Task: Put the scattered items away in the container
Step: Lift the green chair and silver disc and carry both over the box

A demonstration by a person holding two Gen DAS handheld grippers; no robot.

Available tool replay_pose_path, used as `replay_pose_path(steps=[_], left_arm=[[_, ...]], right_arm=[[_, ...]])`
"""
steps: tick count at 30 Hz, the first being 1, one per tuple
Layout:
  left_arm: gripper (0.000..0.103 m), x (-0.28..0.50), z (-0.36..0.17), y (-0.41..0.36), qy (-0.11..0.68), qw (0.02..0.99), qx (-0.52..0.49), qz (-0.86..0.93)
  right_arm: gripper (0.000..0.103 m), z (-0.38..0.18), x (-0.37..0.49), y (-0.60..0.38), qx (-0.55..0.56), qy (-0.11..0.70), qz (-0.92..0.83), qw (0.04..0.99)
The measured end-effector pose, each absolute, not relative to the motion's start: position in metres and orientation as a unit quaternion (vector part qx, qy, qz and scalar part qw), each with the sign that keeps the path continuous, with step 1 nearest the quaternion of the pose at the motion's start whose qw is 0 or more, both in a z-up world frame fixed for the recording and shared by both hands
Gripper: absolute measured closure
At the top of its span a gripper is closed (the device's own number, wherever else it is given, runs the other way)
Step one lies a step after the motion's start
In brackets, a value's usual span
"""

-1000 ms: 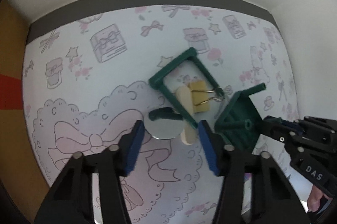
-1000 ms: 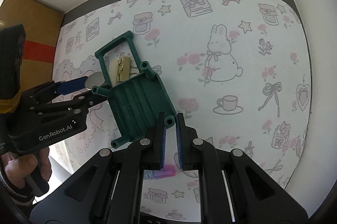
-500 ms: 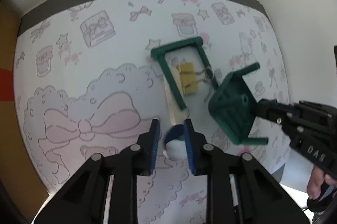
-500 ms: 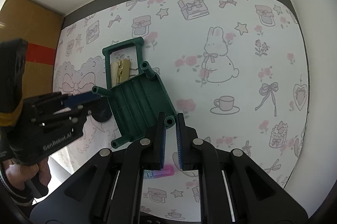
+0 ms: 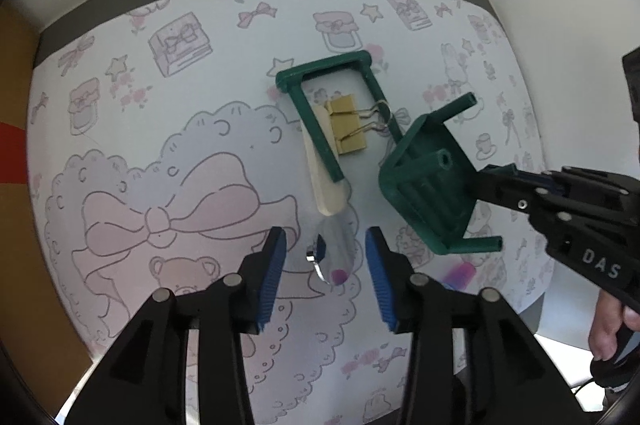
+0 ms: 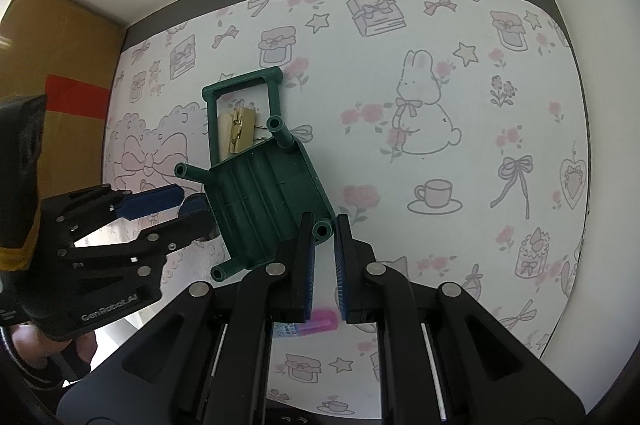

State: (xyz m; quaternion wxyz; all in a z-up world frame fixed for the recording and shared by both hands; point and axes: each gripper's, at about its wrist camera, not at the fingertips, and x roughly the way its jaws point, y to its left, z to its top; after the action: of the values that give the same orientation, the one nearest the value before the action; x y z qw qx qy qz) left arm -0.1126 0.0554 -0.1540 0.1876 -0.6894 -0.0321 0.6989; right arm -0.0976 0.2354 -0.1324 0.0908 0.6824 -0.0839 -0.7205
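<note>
A small green cart-shaped container (image 5: 430,181) (image 6: 266,201) lies tipped on the patterned mat, its handle frame (image 5: 320,93) flat on the mat. My right gripper (image 6: 323,233) is shut on one of its post legs and holds it tilted. A gold binder clip (image 5: 347,123) (image 6: 240,129) and a wooden stick (image 5: 324,165) lie inside the handle frame. My left gripper (image 5: 324,257) is open, with a small round mirror (image 5: 334,257) lying on the mat between its fingers.
A pink eraser-like item (image 6: 316,321) (image 5: 458,271) lies on the mat under my right gripper. A cardboard box (image 6: 52,73) with red tape stands at the left edge. A white wall runs behind the mat.
My left gripper closed on the small mirror, pulled back toward me, and has now opened again, leaving the mirror on the mat. The right gripper kept its hold on the container.
</note>
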Motion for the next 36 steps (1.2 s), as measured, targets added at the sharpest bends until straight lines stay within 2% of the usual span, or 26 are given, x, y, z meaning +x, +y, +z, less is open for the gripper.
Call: replay_pose_path(steps=[2,3,4,21,36], left_arm=[[0.074,-0.113,-0.156,0.056,-0.039,0.192,-0.691,0.696],[0.086,-0.113,-0.156,0.056,-0.041,0.194,-0.691,0.695],[0.089,-0.113,-0.154,0.056,-0.043,0.196,-0.690,0.696],[0.092,-0.107,-0.114,0.047,-0.041,0.206,-0.662,0.719],[0.092,-0.086,-0.032,0.032,-0.045,0.211,-0.592,0.777]], right_arm=[[0.094,-0.132,-0.097,0.235,0.683,-0.084,-0.720,0.090],[0.094,-0.132,-0.097,0.235,0.683,-0.084,-0.720,0.090],[0.094,-0.132,-0.097,0.235,0.683,-0.084,-0.720,0.089],[0.094,-0.115,-0.097,0.228,0.670,-0.072,-0.733,0.093],[0.094,-0.045,-0.076,0.216,0.616,-0.051,-0.780,0.092]])
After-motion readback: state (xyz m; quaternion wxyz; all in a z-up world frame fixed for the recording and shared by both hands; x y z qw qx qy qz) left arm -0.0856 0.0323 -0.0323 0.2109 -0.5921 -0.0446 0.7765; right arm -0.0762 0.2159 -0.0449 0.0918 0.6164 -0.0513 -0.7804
